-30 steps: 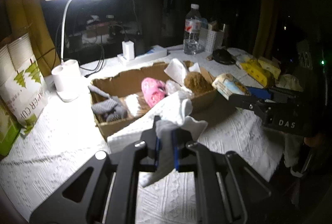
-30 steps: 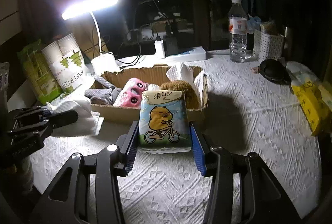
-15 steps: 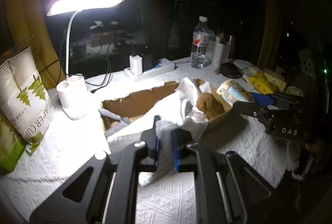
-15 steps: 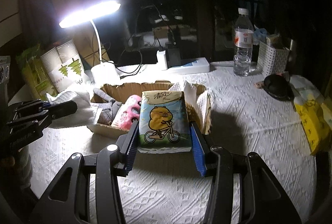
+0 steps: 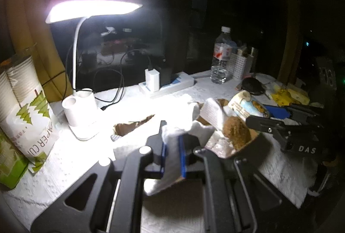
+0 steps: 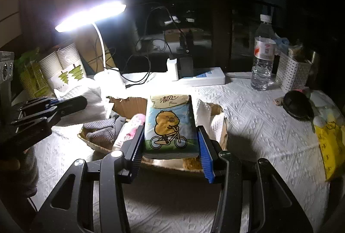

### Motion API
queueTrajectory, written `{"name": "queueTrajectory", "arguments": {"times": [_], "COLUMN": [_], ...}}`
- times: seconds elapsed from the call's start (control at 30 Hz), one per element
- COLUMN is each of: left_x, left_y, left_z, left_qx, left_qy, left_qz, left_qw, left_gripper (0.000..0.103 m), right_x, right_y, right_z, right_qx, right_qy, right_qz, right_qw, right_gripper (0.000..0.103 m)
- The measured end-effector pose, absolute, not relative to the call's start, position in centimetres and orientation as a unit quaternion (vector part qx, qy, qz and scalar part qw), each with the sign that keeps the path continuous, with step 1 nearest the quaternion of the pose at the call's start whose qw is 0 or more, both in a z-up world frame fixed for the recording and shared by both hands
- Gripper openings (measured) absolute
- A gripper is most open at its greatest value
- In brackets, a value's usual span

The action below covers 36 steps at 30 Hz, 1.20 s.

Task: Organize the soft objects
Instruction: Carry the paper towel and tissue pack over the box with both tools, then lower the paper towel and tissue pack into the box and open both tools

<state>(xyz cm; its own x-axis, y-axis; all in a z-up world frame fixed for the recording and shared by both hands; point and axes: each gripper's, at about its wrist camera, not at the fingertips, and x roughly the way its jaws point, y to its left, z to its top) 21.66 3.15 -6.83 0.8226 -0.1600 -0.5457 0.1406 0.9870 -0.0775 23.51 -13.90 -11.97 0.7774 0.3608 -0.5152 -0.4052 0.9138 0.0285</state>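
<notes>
At the far left of the worktop (image 6: 258, 116) stands a sleeve of paper cups (image 5: 23, 103), with the desk lamp (image 5: 79, 116) beside it throwing a hard glare across the cloth. Next comes the left hand-held gripper (image 5: 172, 153), clenched on a white towel (image 5: 172, 123) whose free end droops below the jaws and whose upper folds hang over the left part of the cardboard box (image 6: 120, 103). In the box lie a grey knitted piece (image 6: 101, 130), a pink soft toy (image 6: 133, 125) and, seen from the left wrist, a brown fuzzy item (image 5: 236, 131) near the right end. Further right, the right hand-held gripper (image 6: 171, 146) grips a tissue pack (image 6: 171, 123) by its two long sides, holding it over the box's near wall (its height above the contents cannot be judged). Both loads look headed for the same box, and I judge that the main risk: the two tools sit close together and could knock each other. The limp towel may also drape over the rim rather than settle inside, or snag on a pad when the jaws part. The soft tissue pack could come down tilted on the toy and slide out. The glare hides part of the box floor, so a free spot is hard to pick.
</notes>
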Motion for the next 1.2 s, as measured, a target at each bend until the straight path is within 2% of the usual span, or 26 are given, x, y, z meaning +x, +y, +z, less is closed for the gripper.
{"name": "queueTrajectory", "arguments": {"times": [0.77,0.87,0.97,1.07,1.2], "left_x": [27.7,28.0,28.0,27.9,27.7], "left_y": [5.1,5.2,5.2,5.0,5.0], "left_z": [-12.3,-12.7,-12.9,-12.7,-12.4], "left_qx": [-0.055,-0.055,-0.057,-0.055,-0.057], "left_qy": [0.344,0.352,0.356,0.355,0.354], "left_qz": [-0.068,-0.066,-0.063,-0.063,-0.062], "left_qw": [0.935,0.932,0.93,0.931,0.932], "left_gripper": [0.012,0.019,0.022,0.026,0.038], "right_x": [30.8,31.2,31.2,31.0,30.6], "right_y": [-10.5,-10.4,-10.4,-10.6,-10.8], "right_z": [-15.2,-15.4,-15.3,-15.2,-14.9], "right_qx": [-0.036,-0.028,-0.025,-0.025,-0.026], "right_qy": [0.31,0.312,0.31,0.309,0.304], "right_qz": [0.234,0.235,0.233,0.229,0.225], "right_qw": [0.921,0.92,0.921,0.923,0.925], "right_gripper": [0.049,0.05,0.056,0.056,0.056]}}
